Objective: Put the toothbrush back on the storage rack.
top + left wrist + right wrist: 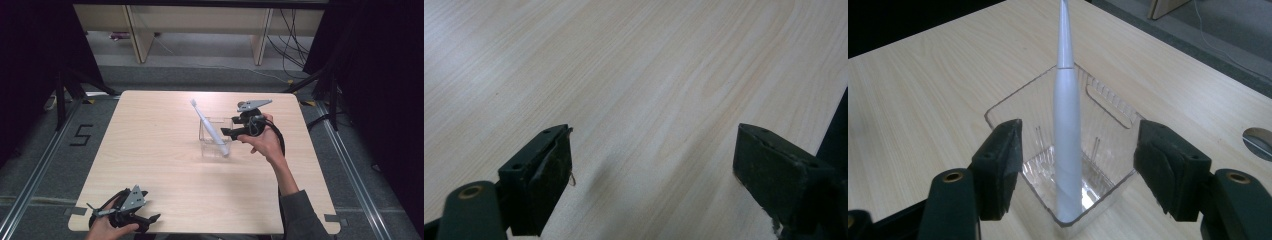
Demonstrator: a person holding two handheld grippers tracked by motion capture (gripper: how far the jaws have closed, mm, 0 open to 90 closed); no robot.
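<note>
**Toothbrush leaning in the clear box, right gripper at its side**

The table (150, 150) is bare wood apart from one group near its far middle: a clear box (216, 138) with a white toothbrush (209, 126) standing in it. Beyond the far edge are pale furniture legs, floor and loose cables – none of it near the work. Nothing lies between either gripper and the box; the box's own walls are all that surround the brush.

The toothbrush rests with its thick handle end down in the box, at the near corner as the right gripper view shows it, and its thin neck leans up and out over the far rim toward the table's far left. In that view the box (1108, 120) has ribbed walls and a slot handle, and the toothbrush (1068, 150) rises between the two jaws.

The right gripper (226, 133) is held just beside the box's right side, jaws pointed at it. They stand spread – one on either side of the box's near corner, gripping nothing.

The left gripper (150, 220) sits at the near left edge, well apart from the box. Its jaws are also wide apart over bare wood, with nothing between them.
</note>
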